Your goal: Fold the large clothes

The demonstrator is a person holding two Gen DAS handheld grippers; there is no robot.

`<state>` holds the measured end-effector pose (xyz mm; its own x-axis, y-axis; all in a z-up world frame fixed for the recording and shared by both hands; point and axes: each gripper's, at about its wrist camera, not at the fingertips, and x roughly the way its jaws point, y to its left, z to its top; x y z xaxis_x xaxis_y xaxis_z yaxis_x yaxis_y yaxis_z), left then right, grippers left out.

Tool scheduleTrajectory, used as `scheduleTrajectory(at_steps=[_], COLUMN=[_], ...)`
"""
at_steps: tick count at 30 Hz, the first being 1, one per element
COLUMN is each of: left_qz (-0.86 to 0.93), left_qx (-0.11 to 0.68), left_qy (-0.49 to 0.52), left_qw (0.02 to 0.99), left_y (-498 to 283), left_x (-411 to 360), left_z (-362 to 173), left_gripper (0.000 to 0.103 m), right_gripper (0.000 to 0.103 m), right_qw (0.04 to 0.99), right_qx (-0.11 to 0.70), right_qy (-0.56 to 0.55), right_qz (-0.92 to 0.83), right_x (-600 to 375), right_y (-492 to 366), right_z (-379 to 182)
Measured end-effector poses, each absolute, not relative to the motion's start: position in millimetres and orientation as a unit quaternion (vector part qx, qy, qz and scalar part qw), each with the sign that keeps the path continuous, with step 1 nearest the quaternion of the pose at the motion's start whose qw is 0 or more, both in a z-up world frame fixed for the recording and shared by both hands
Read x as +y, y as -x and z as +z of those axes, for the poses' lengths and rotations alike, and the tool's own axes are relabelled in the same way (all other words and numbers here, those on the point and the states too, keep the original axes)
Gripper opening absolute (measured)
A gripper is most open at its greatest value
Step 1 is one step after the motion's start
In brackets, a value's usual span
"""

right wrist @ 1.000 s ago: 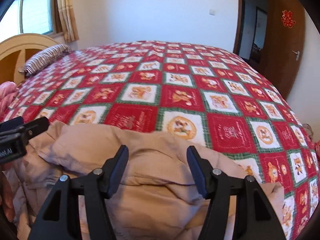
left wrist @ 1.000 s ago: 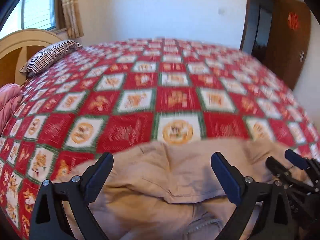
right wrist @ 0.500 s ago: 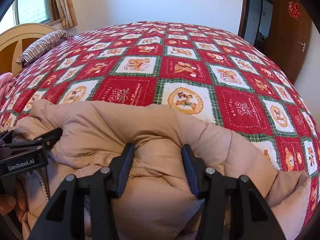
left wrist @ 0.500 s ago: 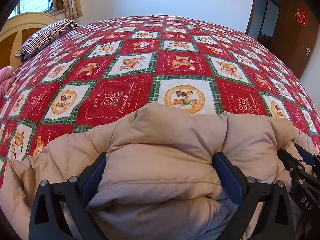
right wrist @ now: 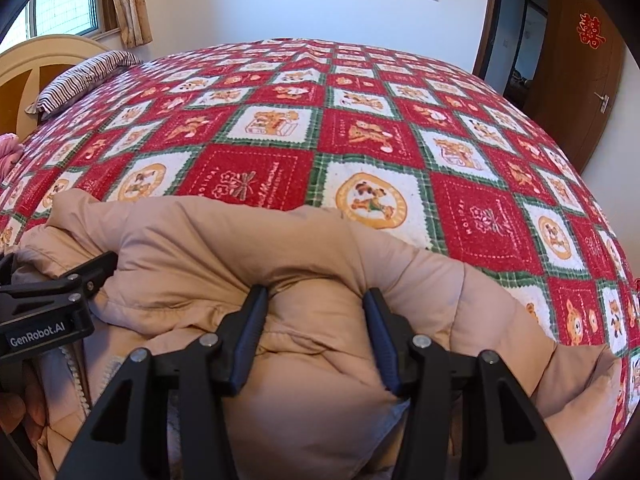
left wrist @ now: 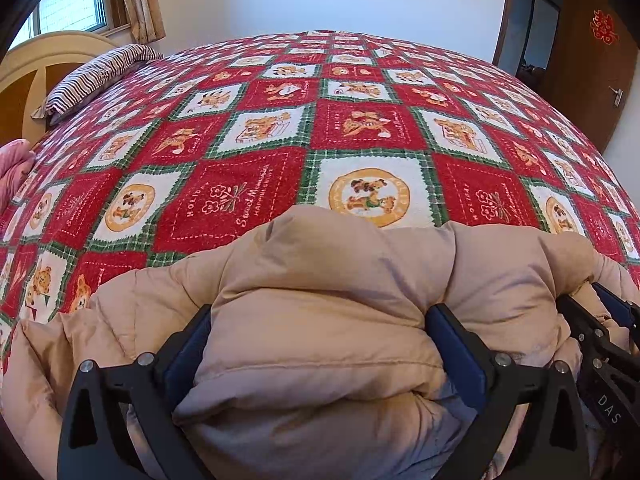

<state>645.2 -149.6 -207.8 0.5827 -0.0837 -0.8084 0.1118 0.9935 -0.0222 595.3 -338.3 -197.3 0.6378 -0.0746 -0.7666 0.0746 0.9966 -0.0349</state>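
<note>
A puffy beige down jacket [left wrist: 320, 280] lies bunched on the near edge of the bed, also in the right wrist view [right wrist: 224, 256]. My left gripper [left wrist: 318, 324] has its jaws wide apart around a thick fold of the jacket, pads touching the fabric on both sides. My right gripper [right wrist: 316, 308] is closed narrower, pinching a puffed fold between its pads. The right gripper shows at the right edge of the left view [left wrist: 600, 340]; the left gripper shows at the left edge of the right view [right wrist: 52, 300]. The jacket's zipper [right wrist: 76, 376] shows at lower left.
The bed carries a red, white and green patchwork blanket [left wrist: 360, 128] with bear prints. A striped pillow [left wrist: 96, 76] and wooden headboard [left wrist: 24, 80] are at far left, pink bedding [left wrist: 12, 168] beside them. A brown door [right wrist: 580, 92] stands at right.
Both grippers dropped from above the jacket into its folds. The right jaws narrowed onto a fold; the jacket's top layer moved forward over the blanket.
</note>
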Motion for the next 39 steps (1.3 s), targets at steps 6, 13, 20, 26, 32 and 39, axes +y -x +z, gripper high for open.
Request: scheduleTrajectory(at_steps=[6,13,20,26,32,39], left_qz=[-0.054,-0.053,-0.049,-0.047,-0.040,-0.052], left_qx=[0.453,0.453,0.453,0.453,0.452,0.473], left_qy=[-0.017,-0.019,-0.028,-0.030,-0.043,-0.033], left_qw=[0.890,0.889,0.890,0.890,0.890,0.879], left_y=[-645,-645,-645,-645,-645,-648], left_x=[-150,-151,-152,-153,-157,-150], left_z=[-208,-208,-209,-210,-210,-191], left_gripper=[0.102,0.102,0.102,0.102,0.102,0.102], right_gripper=[0.053,0.054,0.054,0.054,0.055,0.057], right_qw=[0.904,0.904,0.903,0.903,0.902,0.896], right_qx=[0.425,0.425,0.426,0.426,0.428,0.441], right_qy=[0.006,0.005,0.014,0.014,0.013,0.025], right_qz=[-0.044,-0.044,-0.048,-0.049,-0.050,-0.046], right_x=[-337,-338,-334,-333,-332,-334], right_y=[-596,-596,-598,-599,-602,-605], right_z=[-198,-198,-198,-198,-199,-193])
